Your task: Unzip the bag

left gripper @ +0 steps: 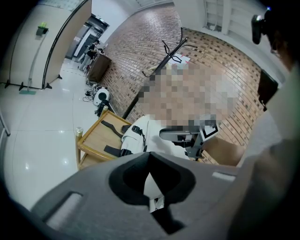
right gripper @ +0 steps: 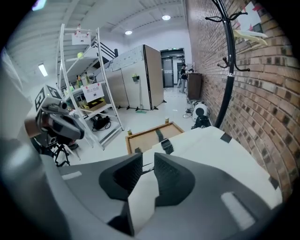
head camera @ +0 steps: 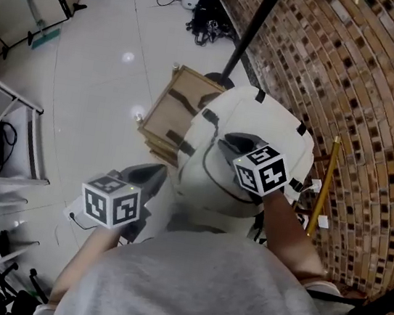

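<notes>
1. The white bag [head camera: 260,126] stands upright on the side of the wooden tray [head camera: 179,106] that faces the brick wall [head camera: 366,105]. It overlaps the tray's near corner.
2. We judge the bag soft, light and limp. The fabric will likely crumple and follow any pull, so the zip [head camera: 207,163] needs a counter-hold.
3. Best hold, in our judgement, is the zip pull itself, which is small. The other grip belongs on the fabric just beside the zip line, pulled taut away from the tray.
4. The left gripper [head camera: 152,176] sits at the bag's edge just off the tray's near corner. In the left gripper view its jaws are together on a fold of white bag fabric.
5. The right gripper [head camera: 222,144] is on the bag's top face, on the wall side of the tray. Its jaws stand narrowly apart with white fabric and a thin dark zip line in the gap, and we see no pad pressing.
6. Edges: the wall is close beyond the bag, opposite the tray, and a yellow rod [head camera: 326,180] leans there. A coat stand pole [head camera: 249,29] rises past the tray's far corner.
7. The open floor [head camera: 108,66] lies on the tray's other side. We judge that the freer way to move.
</notes>
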The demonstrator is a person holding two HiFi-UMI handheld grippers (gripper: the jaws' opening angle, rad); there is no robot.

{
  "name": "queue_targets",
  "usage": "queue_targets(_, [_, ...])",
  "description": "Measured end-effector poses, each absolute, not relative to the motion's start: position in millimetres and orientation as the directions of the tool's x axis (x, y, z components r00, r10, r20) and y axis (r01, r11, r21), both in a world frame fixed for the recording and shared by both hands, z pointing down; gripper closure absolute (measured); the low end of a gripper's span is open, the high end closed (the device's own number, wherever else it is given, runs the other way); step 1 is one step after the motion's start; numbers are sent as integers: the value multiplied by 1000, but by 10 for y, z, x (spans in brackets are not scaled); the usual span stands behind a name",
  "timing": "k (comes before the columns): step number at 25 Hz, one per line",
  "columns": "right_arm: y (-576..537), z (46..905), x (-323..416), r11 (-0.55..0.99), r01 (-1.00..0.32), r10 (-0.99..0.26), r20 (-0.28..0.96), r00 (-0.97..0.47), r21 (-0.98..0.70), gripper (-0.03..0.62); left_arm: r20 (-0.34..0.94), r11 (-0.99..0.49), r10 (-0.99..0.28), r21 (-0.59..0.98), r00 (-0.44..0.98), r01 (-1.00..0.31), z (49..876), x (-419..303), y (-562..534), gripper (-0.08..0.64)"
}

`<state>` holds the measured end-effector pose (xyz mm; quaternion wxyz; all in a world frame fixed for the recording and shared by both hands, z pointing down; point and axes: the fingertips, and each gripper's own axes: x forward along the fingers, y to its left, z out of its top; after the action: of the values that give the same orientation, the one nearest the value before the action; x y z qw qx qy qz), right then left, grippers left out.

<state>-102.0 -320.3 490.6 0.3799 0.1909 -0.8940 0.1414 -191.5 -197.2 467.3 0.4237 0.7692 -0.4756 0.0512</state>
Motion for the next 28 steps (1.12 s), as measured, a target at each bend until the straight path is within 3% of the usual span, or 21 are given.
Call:
queue_targets(3, [-2712, 4858, -960, 877, -445, -191, 718, -669, -182, 591, 476, -216, -671, 607, 568, -764, 4643, -1829, -1717, 558])
queue_targets(17, [-232, 5079, -277, 731, -503, -45, 703, -710, -460, 591, 504, -340, -465, 657, 728, -673, 4973, -918, -199, 558])
queue_targets(28, [845, 4868, 305, 722, -474, -111, 592, -798, -505, 591, 551, -423, -409, 592, 727, -686, 4893, -170, 822, 558])
